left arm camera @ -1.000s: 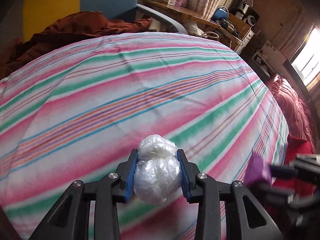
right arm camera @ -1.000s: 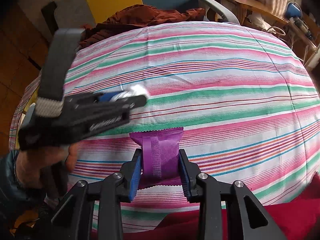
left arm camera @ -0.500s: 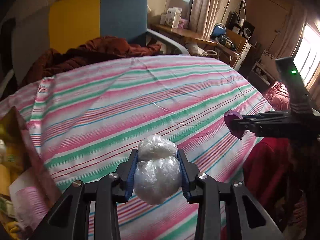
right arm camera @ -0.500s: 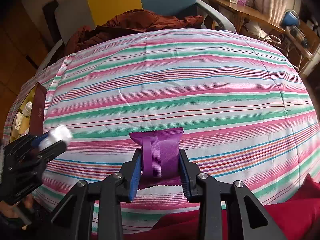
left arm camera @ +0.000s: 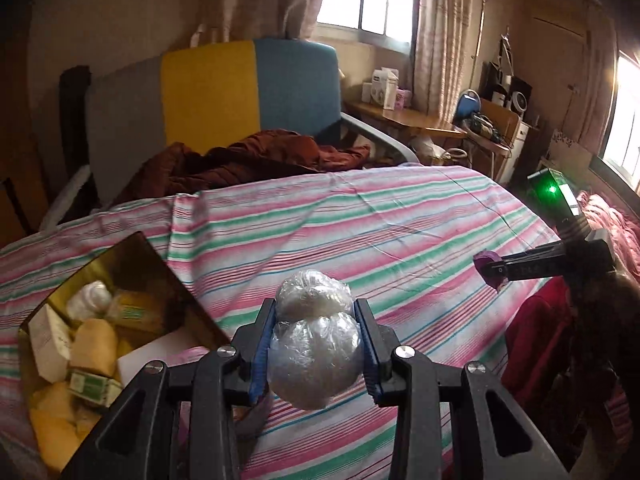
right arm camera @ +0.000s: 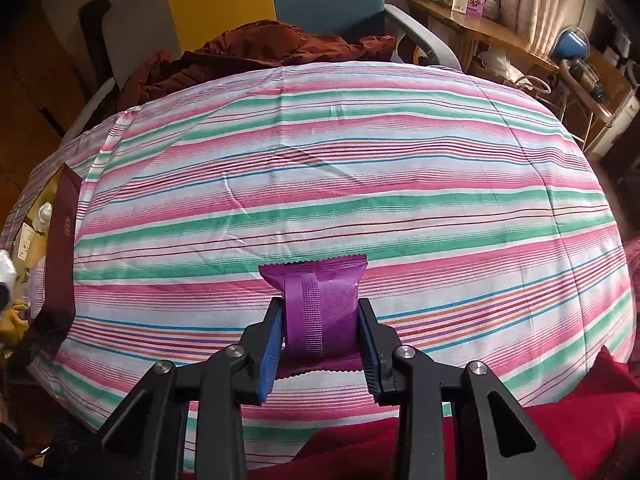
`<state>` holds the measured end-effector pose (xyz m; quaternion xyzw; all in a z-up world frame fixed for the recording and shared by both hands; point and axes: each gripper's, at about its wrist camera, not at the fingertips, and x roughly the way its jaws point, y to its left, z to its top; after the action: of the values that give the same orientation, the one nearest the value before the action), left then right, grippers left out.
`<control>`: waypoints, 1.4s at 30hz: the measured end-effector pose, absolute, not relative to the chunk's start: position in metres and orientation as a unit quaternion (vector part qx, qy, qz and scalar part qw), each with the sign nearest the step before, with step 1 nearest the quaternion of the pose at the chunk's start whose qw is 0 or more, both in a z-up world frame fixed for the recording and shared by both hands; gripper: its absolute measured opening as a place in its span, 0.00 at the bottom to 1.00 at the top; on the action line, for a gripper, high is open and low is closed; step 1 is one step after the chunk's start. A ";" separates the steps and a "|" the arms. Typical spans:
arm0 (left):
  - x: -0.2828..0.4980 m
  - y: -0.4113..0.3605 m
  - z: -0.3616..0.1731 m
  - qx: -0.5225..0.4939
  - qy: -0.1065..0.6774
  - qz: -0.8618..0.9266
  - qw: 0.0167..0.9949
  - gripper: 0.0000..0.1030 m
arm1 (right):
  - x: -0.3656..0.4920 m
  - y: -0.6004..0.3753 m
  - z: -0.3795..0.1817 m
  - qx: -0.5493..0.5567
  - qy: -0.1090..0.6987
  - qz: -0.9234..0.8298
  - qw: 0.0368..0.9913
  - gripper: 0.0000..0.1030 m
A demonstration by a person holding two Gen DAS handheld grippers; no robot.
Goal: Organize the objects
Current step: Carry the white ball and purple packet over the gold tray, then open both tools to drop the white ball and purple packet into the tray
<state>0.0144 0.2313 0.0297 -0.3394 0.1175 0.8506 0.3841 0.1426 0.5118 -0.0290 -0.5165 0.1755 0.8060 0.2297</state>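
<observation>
Crinkly clear plastic bundle (left arm camera: 314, 344), glossy purple foil packet (right arm camera: 322, 312), matt striped cotton sheet (right arm camera: 360, 160).

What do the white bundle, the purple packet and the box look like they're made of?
Bundle: likely thin clear plastic film, crinkled and glossy, around something white.
Packet: probably plastic foil wrapper, with zigzag-cut ends and a ribbed seam.
Box: seemingly cardboard, stiff flat walls, shiny gold inside.

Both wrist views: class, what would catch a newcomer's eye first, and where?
The pink, green and white striped bedsheet fills both views. The left gripper clamps a crinkly clear plastic-wrapped white bundle; the right gripper clamps a purple foil packet. At the bed's left edge is an open, gold-lined box of small items.
</observation>
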 end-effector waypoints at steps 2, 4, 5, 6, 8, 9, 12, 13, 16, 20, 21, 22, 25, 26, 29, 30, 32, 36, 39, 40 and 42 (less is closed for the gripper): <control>0.014 0.222 0.032 -0.335 0.117 0.857 0.375 0.36 | 0.141 0.509 -0.029 -0.521 0.167 0.803 0.235 0.34; 0.014 0.214 0.034 -0.333 0.114 0.860 0.370 0.36 | 0.140 0.509 -0.031 -0.524 0.162 0.801 0.238 0.34; 0.014 0.210 0.034 -0.331 0.114 0.862 0.367 0.36 | 0.140 0.509 -0.031 -0.526 0.160 0.800 0.240 0.34; 0.014 0.206 0.035 -0.329 0.114 0.864 0.364 0.36 | 0.139 0.509 -0.031 -0.528 0.158 0.799 0.243 0.34; 0.014 0.199 0.036 -0.330 0.110 0.866 0.359 0.36 | 0.139 0.509 -0.032 -0.529 0.158 0.797 0.246 0.34; 0.013 0.195 0.036 -0.330 0.109 0.867 0.357 0.36 | 0.139 0.510 -0.032 -0.529 0.157 0.796 0.248 0.34; 0.010 0.182 0.036 -0.330 0.102 0.871 0.349 0.36 | 0.139 0.509 -0.031 -0.531 0.154 0.794 0.253 0.34; 0.009 0.178 0.037 -0.330 0.099 0.873 0.345 0.36 | 0.139 0.509 -0.031 -0.531 0.152 0.794 0.254 0.34; 0.005 0.165 0.037 -0.331 0.091 0.876 0.338 0.36 | 0.136 0.506 -0.028 -0.529 0.153 0.795 0.254 0.34; 0.000 0.146 0.038 -0.334 0.073 0.879 0.331 0.36 | 0.127 0.494 -0.021 -0.523 0.150 0.803 0.244 0.34; -0.002 0.139 0.038 -0.337 0.065 0.880 0.330 0.36 | 0.124 0.490 -0.020 -0.521 0.148 0.806 0.240 0.34; -0.005 0.133 0.039 -0.338 0.058 0.881 0.326 0.36 | 0.119 0.483 -0.016 -0.517 0.144 0.811 0.234 0.34; -0.015 0.106 0.040 -0.341 0.033 0.887 0.310 0.36 | 0.104 0.461 -0.006 -0.504 0.138 0.827 0.207 0.34; -0.020 0.095 0.040 -0.346 0.020 0.887 0.304 0.36 | 0.095 0.448 -0.001 -0.498 0.133 0.835 0.192 0.34; -0.033 0.060 0.037 -0.353 -0.007 0.896 0.271 0.36 | 0.072 0.414 0.011 -0.479 0.128 0.856 0.144 0.34; -0.037 0.048 0.035 -0.357 -0.017 0.897 0.261 0.36 | 0.062 0.401 0.015 -0.474 0.125 0.863 0.126 0.34; -0.042 0.029 0.032 -0.363 -0.033 0.899 0.244 0.36 | 0.042 0.373 0.021 -0.463 0.121 0.874 0.089 0.34; -0.050 0.007 0.024 -0.374 -0.056 0.897 0.230 0.36 | -0.005 0.312 0.026 -0.451 0.112 0.885 0.014 0.34; -0.054 0.000 0.021 -0.376 -0.066 0.896 0.225 0.36 | -0.042 0.275 0.025 -0.449 0.107 0.887 -0.027 0.35; -0.055 -0.001 0.019 -0.378 -0.067 0.896 0.225 0.36 | -0.049 0.268 0.024 -0.449 0.106 0.886 -0.035 0.35; -0.060 0.000 0.018 -0.379 -0.069 0.894 0.227 0.37 | -0.068 0.250 0.022 -0.449 0.109 0.885 -0.052 0.37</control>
<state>-0.0601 0.0003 0.0179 -0.3792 -0.0693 0.8944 0.2268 -0.0679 0.2498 0.0222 -0.4492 0.1090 0.8852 -0.0520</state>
